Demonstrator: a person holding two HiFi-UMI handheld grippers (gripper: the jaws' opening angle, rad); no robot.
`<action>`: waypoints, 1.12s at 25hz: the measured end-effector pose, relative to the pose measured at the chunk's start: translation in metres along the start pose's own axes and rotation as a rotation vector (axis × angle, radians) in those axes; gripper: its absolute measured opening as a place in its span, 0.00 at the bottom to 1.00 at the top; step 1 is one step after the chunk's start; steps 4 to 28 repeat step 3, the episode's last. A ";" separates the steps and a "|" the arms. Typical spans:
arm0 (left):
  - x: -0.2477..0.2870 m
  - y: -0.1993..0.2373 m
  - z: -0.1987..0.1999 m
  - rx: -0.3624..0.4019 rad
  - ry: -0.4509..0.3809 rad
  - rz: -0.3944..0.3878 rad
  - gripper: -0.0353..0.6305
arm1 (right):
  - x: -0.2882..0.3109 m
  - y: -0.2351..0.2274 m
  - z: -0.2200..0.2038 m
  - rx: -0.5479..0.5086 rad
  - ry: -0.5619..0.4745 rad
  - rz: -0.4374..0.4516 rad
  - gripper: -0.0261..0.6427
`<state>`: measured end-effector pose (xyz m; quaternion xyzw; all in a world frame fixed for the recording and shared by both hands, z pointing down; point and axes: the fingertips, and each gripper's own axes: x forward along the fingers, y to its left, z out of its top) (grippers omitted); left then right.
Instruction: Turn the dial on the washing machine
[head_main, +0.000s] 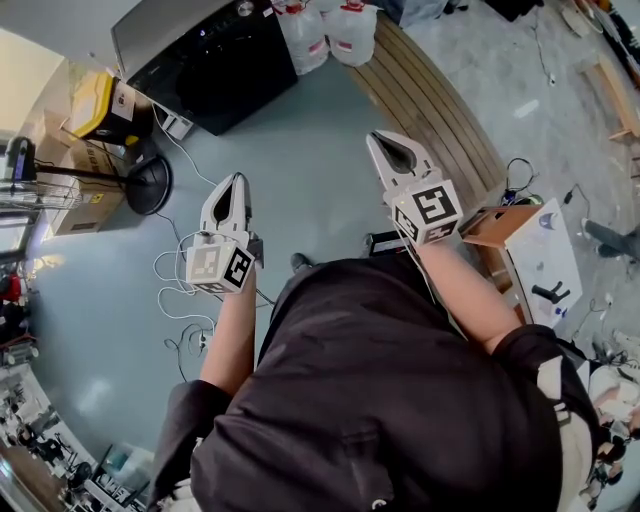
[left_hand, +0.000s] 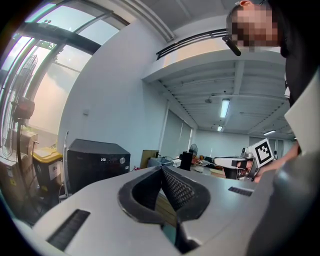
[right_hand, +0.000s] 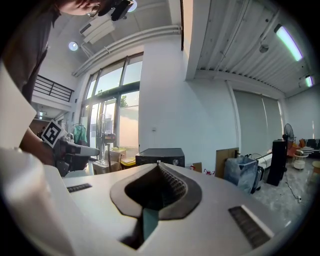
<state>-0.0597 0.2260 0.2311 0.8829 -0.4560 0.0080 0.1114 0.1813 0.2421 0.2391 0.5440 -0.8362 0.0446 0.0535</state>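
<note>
Item, left claw (head_main: 237, 182): white two-jaw body with marker cube, held about level, jaws closed tip to tip, ribbed pads meeting, nothing between them. Item, right claw (head_main: 377, 138): same make, held about level, jaws fully closed, empty; it sits a little further forward than the left one in the head view. Item, washing machine (head_main: 215, 70): black cabinet standing on the floor (head_main: 300, 170), well ahead of both claws and apart from them; left of the left claw's tips in its own view, straight beyond the right claw's tips in the right gripper view. Item, dial (left_hand: 122, 160): small pale round knob on the machine's front panel, beside a lit display, untouched, well ahead of both claws. Item, yellow bin (head_main: 95, 105): left of the machine, far forward and left of the left claw. Item, two white jugs (head_main: 325, 30): just right of the machine, ahead of the right claw. Item, loose white cables (head_main: 180, 300): on the floor below and behind the left claw
</note>
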 end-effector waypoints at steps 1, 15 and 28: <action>0.000 0.001 0.001 0.001 -0.001 0.002 0.08 | 0.000 0.001 -0.001 0.001 0.003 0.000 0.07; -0.001 0.002 0.002 0.002 -0.001 0.005 0.08 | -0.001 0.002 -0.002 0.004 0.007 0.001 0.07; -0.001 0.002 0.002 0.002 -0.001 0.005 0.08 | -0.001 0.002 -0.002 0.004 0.007 0.001 0.07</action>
